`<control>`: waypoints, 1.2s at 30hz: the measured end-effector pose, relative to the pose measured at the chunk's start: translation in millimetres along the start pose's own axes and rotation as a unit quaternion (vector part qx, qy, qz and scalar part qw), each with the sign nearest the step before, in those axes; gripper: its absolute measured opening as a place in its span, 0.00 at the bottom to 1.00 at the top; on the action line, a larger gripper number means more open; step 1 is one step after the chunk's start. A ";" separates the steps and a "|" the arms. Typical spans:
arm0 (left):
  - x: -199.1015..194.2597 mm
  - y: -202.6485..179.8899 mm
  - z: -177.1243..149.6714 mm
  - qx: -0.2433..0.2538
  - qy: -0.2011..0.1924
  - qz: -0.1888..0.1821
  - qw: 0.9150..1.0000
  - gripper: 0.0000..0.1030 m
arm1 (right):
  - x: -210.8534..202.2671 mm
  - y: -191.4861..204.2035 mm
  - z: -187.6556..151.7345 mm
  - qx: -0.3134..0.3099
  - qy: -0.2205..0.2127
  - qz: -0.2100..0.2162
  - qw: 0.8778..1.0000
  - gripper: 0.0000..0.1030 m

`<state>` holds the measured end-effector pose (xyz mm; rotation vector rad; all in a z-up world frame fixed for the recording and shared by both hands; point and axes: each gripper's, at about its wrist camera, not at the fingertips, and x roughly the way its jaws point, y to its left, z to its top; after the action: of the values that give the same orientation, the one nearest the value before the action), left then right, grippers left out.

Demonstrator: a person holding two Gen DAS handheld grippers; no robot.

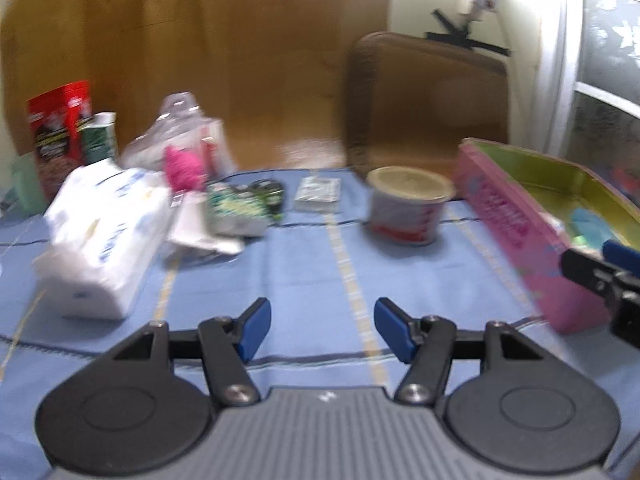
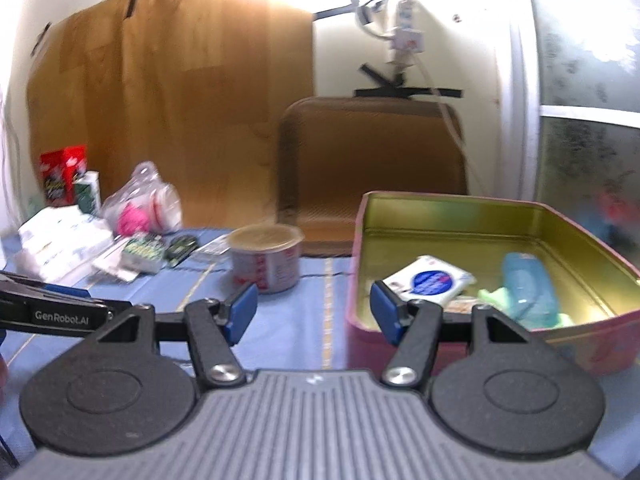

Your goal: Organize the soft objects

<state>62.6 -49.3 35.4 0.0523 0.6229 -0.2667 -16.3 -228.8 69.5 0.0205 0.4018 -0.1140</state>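
Both grippers empty rn. Left gripper [image 1: 321, 330] jaws apart, nothing btwn the pads, just blue tablecloth [image 1: 304, 264] under them. Right gripper [image 2: 313, 312] same: apart, empty, sitting just short of the pink tin [image 2: 440, 336], near its left corner.

Tin is on the right side of the table, open top. Already in it: a white wipes pack [image 2: 430, 280], a light-blue soft thing [image 2: 528, 284], something green beside that. So partly done imo.

Remaining soft stuff is the pile at far left: big tissue pack [image 1: 104, 240], green-printed packet [image 1: 240, 208] right of it, clear bag w/ pink fluffy thing [image 1: 184, 164] behind. Can [image 1: 408, 208] in the middle looks rigid, prob not a target.

Key relation: tissue pack lies ahead and left of my left gripper, well apart from the right one, so left hand is nearer. Pack's long axis runs roughly away from me, tilted left. Jaws would need to straddle the short side; looks wider than the current gap, so open more first. Frames are blurry, edges uncertain.
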 end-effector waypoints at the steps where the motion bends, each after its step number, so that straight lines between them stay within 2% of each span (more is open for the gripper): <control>1: 0.9 7.4 -3.5 -0.001 0.000 0.011 1.000 0.57 | 2.3 4.2 -0.5 -0.004 0.004 0.005 1.000 0.63; 6: 4.6 47.6 -16.8 -0.020 0.004 0.057 0.998 0.59 | 18.2 25.4 -2.0 -0.017 0.030 0.038 0.999 0.62; 10: 5.6 78.8 -24.3 -0.046 0.002 0.103 0.994 0.60 | 37.3 43.1 -1.3 -0.015 0.059 0.075 0.995 0.62; 12: 6.3 95.1 -25.7 -0.083 0.010 0.085 0.993 0.60 | 49.2 52.0 0.1 -0.010 0.070 0.094 0.993 0.62; 14: 2.2 104.0 -26.7 -0.107 -0.005 0.073 0.992 0.60 | 62.8 60.5 2.9 -0.005 0.074 0.107 0.991 0.62; 21: -6.7 116.2 -29.8 -0.151 -0.032 0.056 0.986 0.60 | 121.9 73.8 17.8 0.042 0.089 0.141 0.985 0.63; 27: -9.4 117.3 -30.9 -0.152 -0.050 0.050 0.986 0.62 | 155.5 93.8 30.4 0.050 0.081 0.157 0.983 0.63; 31: -12.2 113.0 -31.4 -0.142 -0.063 0.051 0.987 0.63 | 173.8 102.3 36.2 0.065 0.090 0.171 0.979 0.63; 36: -14.4 111.3 -31.5 -0.138 -0.071 0.047 0.987 0.63 | 191.3 118.0 35.8 0.050 0.102 0.180 0.977 0.63</control>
<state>62.6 65.4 14.7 -0.2028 0.5098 -0.0899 186.0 -133.5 27.3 0.2038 0.5900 0.2282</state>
